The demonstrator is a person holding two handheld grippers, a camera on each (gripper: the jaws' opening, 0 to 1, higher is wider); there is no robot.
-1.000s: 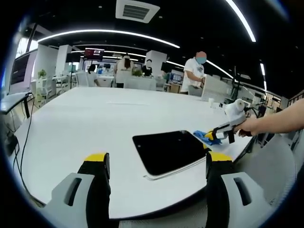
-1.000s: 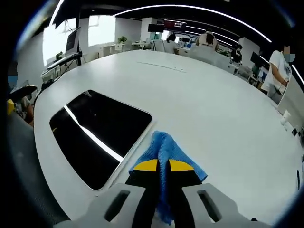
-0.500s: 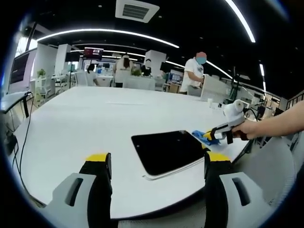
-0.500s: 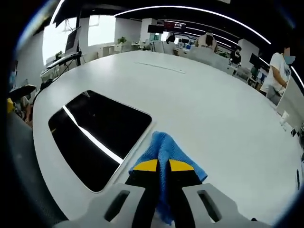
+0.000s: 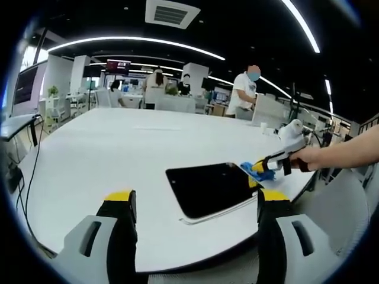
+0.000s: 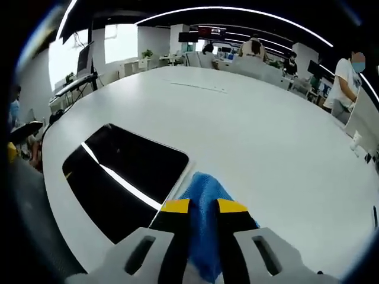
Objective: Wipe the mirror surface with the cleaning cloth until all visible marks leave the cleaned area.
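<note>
Left gripper view: my left gripper [image 5: 192,204] hangs spread wide and empty over the near desk [image 5: 106,148] edge. The mirror [image 5: 213,188] lies flat just ahead btwn the jaws, a dark glossy rounded rectangle w/ a thin pale rim. At its far right corner my right gripper [image 5: 261,167] holds the blue cloth [image 5: 256,171], so the right hand is clearly nearer the job. Right gripper view: right gripper [image 6: 197,206] is pinching the cloth [image 6: 204,195], soft waffle-knit, bunched btwn the yellow tips. The mirror [image 6: 118,171] lies fwd-left, cloth just off its corner; long axis runs away to the left. Glass reflects a ceiling light strip; marks too small to tell. The desk [image 6: 266,136] is smooth matte white.
</note>
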